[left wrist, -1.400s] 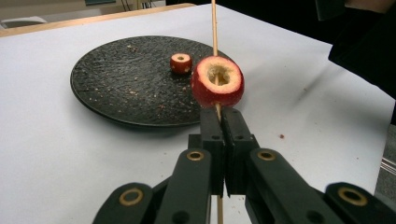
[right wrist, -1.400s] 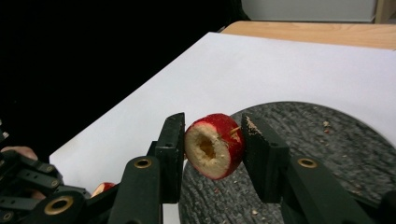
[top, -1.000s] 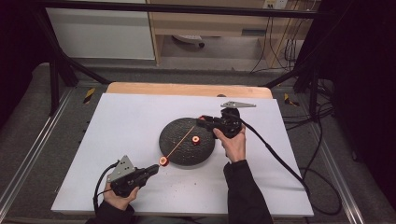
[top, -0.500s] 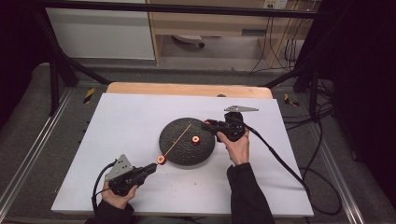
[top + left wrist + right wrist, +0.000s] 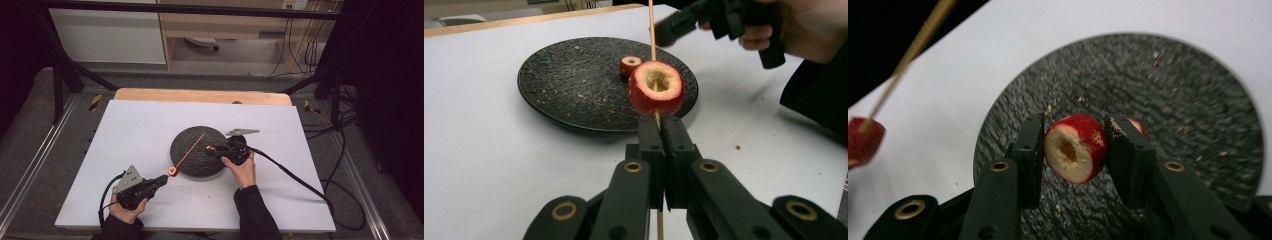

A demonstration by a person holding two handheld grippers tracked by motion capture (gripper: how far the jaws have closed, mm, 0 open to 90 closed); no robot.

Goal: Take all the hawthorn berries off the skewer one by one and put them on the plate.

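- Hawthorn pieces are being threaded on a thin wooden skewer (image 5: 652, 30) over the white table (image 5: 125, 130), the largest thing in the scene.
- Dark round plate (image 5: 197, 150) lies in the middle of the table; one small cored piece (image 5: 630, 64) rests on it, among crumbs.
- Left gripper (image 5: 659, 131), at the near left, has its jaws pressed together on the skewer, which slants up to the far right over the plate.
- Right gripper (image 5: 1074, 145), at the right edge of the plate, is clamped on a cored red fruit (image 5: 1075, 147), just above the plate.
- One threaded fruit (image 5: 656, 87) sits on the skewer just beyond the left jaws.
- Risk, in my judgement: the hole of the held fruit is small and the skewer tip is thin, so a slanted approach could miss the hole and split the flesh.
- Hard pushing could bend or break the skewer, or make it slide in the left jaws.
- Too strong squeezing could crush the soft fruit.
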